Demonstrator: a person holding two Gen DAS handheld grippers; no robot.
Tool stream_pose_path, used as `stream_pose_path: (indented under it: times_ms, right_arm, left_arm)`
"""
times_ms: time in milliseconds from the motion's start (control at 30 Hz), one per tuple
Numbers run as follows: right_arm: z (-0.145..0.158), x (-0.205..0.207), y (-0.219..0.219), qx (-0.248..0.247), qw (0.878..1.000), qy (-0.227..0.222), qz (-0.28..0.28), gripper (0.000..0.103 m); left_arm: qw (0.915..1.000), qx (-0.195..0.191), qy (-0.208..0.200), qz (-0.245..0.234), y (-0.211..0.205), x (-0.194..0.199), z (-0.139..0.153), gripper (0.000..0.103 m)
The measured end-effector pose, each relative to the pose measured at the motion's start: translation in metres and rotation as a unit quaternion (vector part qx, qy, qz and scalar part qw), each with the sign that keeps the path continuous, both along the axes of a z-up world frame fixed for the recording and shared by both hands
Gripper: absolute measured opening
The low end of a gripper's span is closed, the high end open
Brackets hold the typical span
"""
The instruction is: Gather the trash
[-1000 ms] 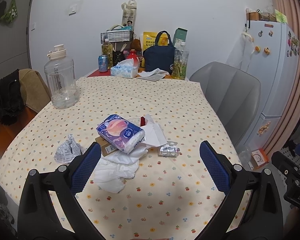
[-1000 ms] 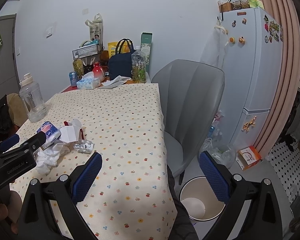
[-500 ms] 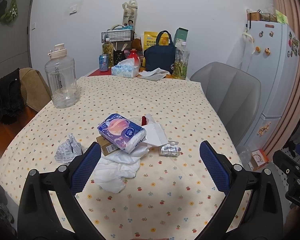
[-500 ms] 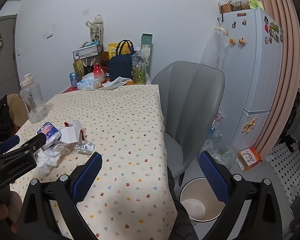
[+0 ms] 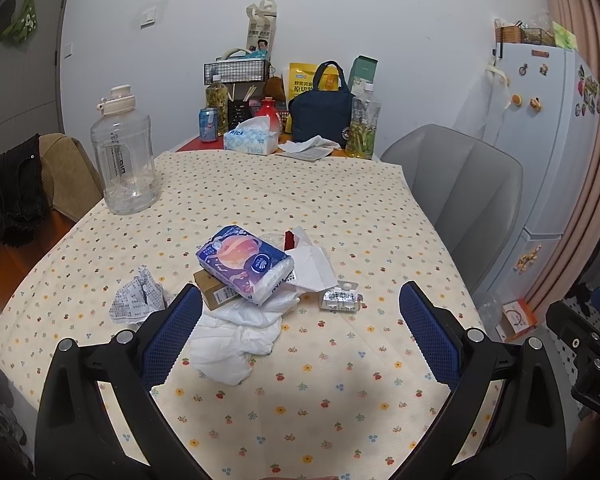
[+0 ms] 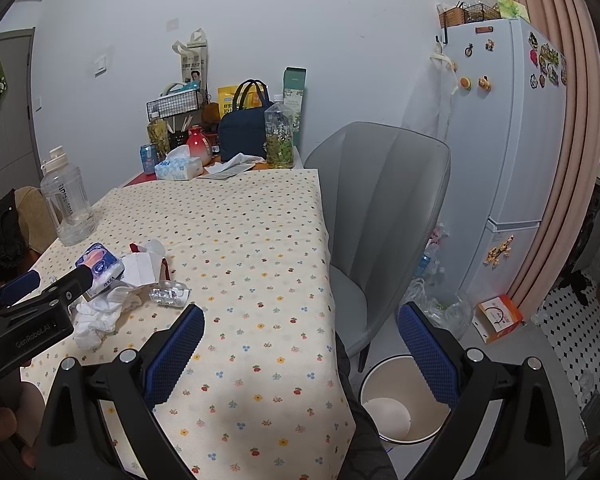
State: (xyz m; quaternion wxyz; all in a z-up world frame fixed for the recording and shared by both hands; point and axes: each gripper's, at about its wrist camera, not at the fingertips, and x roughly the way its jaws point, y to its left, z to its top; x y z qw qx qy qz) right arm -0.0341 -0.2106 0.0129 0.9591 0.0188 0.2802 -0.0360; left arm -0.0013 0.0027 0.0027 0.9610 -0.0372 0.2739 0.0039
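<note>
Trash heap untouched on the table, both grippers spread wide and empty.

The pile [image 5: 256, 280] of tissue pack [image 5: 244, 266], crumpled white paper [image 5: 236, 336], small box [image 5: 214, 294] and blister pack [image 5: 340, 300] lies mid-table on the flowered cloth [image 5: 300, 400]; since a second ago the left gripper [image 5: 300, 328] has barely drifted, a slight creep toward the heap; the right gripper [image 6: 300, 348] hangs over the table edge with the bin [image 6: 400, 400] on the floor beyond; collecting has yet to begin, I judge.
</note>
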Motion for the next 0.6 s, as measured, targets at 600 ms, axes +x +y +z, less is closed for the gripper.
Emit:
stream_pose_path:
  times_ms: [600]
  right_arm:
    - [-0.0041, 0.0024, 0.0044, 0.001, 1.000, 0.005, 0.009, 0.095]
  left_arm:
    - [1.0000, -0.003, 0.005, 0.003, 0.0017, 0.0017, -0.0061, 0.097]
